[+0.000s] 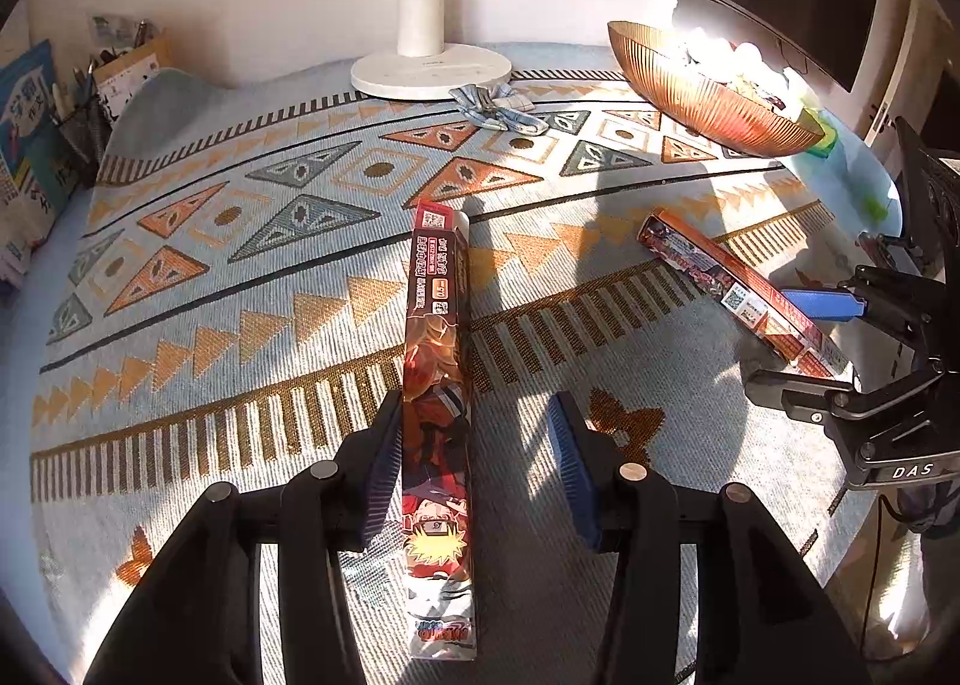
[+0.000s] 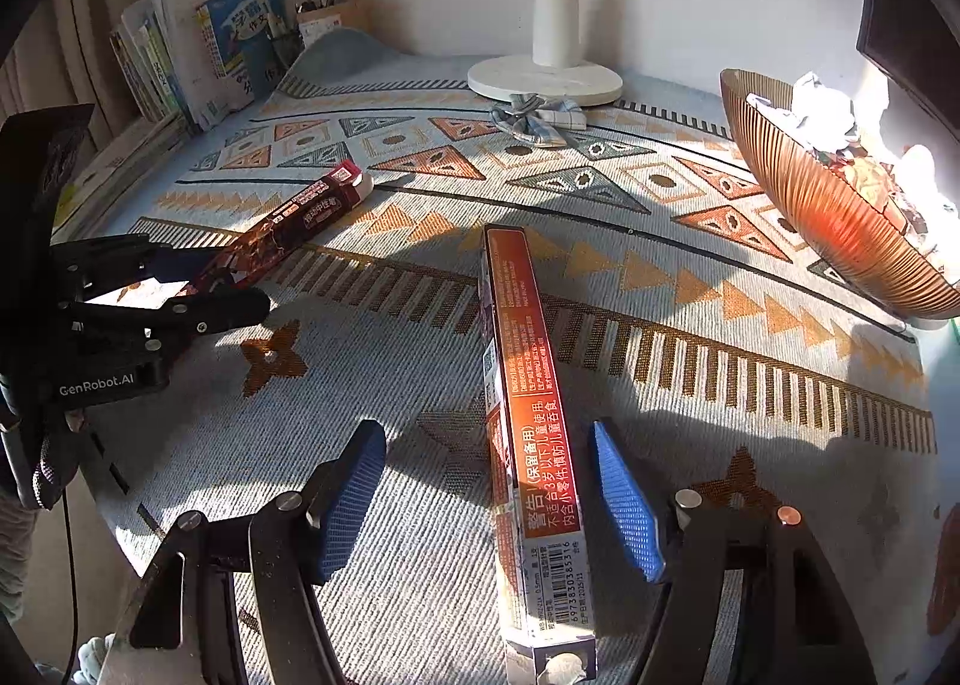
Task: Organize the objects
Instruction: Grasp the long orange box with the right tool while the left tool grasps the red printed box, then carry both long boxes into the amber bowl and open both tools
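Left tongs (image 1: 474,469) and right tongs (image 2: 489,499) both parted, each straddling an unclamped pen box (image 1: 438,385); boxes may tip over.

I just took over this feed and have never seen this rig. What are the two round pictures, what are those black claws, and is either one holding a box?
Each picture comes from a fisheye camera mounted on a hand-held two-finger gripper, looking along its fingers. A person carries one in each hand; there is no robot arm.

The left wrist view shows the left gripper astride a long cartoon-printed box lying on the patterned cloth. Its jaws are open; the left pad looks right beside the box, the other clear.

The right wrist view shows the right gripper, also open, around an orange box, neither pad pressing.

Nothing is held. Behind stand a white lamp base, a ribbed bowl, a checked bow and books.
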`<state>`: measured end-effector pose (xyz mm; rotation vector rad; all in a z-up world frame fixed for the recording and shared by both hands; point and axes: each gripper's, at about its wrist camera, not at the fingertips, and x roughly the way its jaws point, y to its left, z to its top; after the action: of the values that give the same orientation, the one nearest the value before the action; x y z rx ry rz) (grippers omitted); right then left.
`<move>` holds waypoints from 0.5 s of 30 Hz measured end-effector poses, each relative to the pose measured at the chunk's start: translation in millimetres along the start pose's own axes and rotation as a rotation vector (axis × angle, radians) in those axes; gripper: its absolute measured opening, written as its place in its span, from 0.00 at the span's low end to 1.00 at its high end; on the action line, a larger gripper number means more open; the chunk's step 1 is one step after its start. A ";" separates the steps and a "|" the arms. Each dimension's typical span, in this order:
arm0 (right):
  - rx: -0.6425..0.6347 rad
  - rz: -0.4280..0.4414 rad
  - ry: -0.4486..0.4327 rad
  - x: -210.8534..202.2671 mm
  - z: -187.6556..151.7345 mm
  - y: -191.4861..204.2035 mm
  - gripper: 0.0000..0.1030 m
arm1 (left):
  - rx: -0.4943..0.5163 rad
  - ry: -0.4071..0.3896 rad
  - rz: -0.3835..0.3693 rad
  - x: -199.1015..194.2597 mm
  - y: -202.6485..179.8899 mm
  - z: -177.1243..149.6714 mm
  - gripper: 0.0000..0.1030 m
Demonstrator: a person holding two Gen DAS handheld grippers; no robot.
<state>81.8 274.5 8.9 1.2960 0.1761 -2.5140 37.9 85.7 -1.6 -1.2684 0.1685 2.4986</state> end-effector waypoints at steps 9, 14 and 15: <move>0.053 0.006 -0.040 -8.9 -5.5 -6.3 0.21 | 0.035 -0.023 -0.003 -0.2 -20.3 0.3 0.16; 0.195 0.139 -0.055 -22.9 -7.1 -38.3 0.17 | 0.022 -0.012 -0.081 -1.4 -34.1 6.9 0.15; 0.225 0.155 -0.075 -29.3 -6.3 -47.4 0.17 | 0.027 -0.019 -0.088 -3.1 -38.2 10.7 0.15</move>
<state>87.3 327.1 27.5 1.2395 -0.2221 -2.4987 44.6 123.5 9.0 -1.2142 0.1383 2.4252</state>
